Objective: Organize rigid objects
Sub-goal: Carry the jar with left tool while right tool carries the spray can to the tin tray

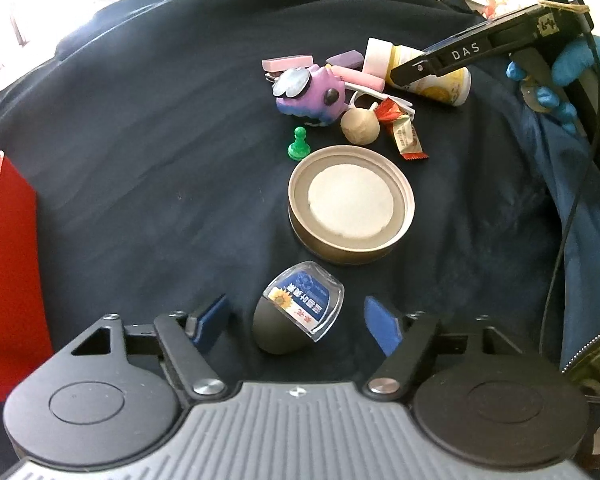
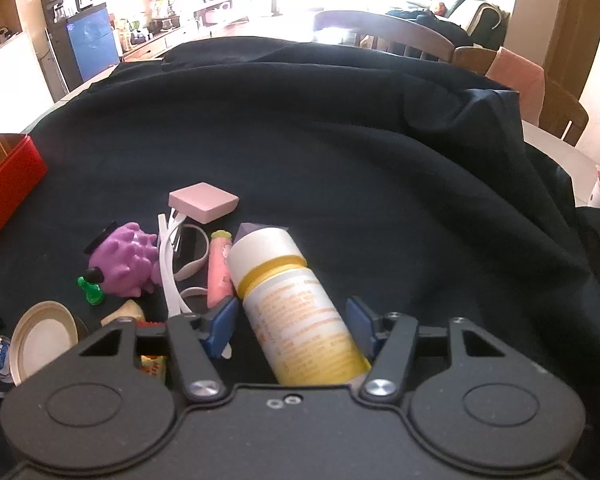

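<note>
Dark-clothed tabletop [image 1: 140, 184], red box [image 2: 8, 176] at 9 o'clock looks empty; we've sorted nothing: left gripper [image 1: 296, 320] jaws spread around small container [image 1: 300, 308], right gripper [image 2: 292, 320] jaws spread around yellow bottle [image 2: 292, 300]

**Around the cluttered desk**

A dark cloth [image 2: 340, 152] drapes the desk in loose folds. Behind it stand wooden chairs [image 2: 556, 96], one with a pink cloth [image 2: 520, 76] over its back, and a black cabinet with a blue front [image 2: 88, 44] by the wall. Bright window light washes out the far room.
</note>
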`<state>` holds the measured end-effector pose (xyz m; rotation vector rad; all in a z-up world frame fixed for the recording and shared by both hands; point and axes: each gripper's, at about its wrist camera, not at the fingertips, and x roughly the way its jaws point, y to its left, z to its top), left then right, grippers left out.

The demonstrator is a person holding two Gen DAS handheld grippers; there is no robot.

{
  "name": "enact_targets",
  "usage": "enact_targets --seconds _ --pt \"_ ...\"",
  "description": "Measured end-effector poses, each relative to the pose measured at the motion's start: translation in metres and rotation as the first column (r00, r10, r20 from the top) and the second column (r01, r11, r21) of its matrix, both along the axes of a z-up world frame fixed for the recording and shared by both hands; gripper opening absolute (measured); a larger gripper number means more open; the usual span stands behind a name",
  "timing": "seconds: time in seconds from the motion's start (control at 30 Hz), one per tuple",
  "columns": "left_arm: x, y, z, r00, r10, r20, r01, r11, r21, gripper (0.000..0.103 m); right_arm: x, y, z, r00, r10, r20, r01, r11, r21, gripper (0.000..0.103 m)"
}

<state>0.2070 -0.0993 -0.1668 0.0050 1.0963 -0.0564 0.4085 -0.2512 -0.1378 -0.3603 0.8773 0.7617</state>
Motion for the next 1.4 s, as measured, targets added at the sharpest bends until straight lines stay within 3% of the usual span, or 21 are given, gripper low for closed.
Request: enact_targets --seconds 0.3,0.6,0.83,1.4 --pt "0.000 -0.001 0.004 1.000 0.006 0.021 -0.007 1.000 0.023 0.043 -0.005 0.004 -0.004 0.999 0.046 0.006 -0.046 0.999 -0.030 0.050" --pt "0.002 0.003 0.004 0.998 0.053 0.014 -0.054 0.998 0.020 0.043 -0.009 0.005 -0.004 1.000 -0.006 0.031 0.007 1.000 -0.031 0.047" --pt "0.004 0.013 0.006 0.990 0.140 0.004 -0.140 0.990 0.033 0.043 -0.015 -0.002 0.013 0.998 -0.055 0.026 0.054 0.998 0.030 0.047" --pt "-0.014 0.063 0.053 0.945 0.315 0.086 -0.316 0.949 0.003 0.043 -0.058 0.027 0.071 0.999 -0.041 0.019 0.038 0.992 0.120 0.047"
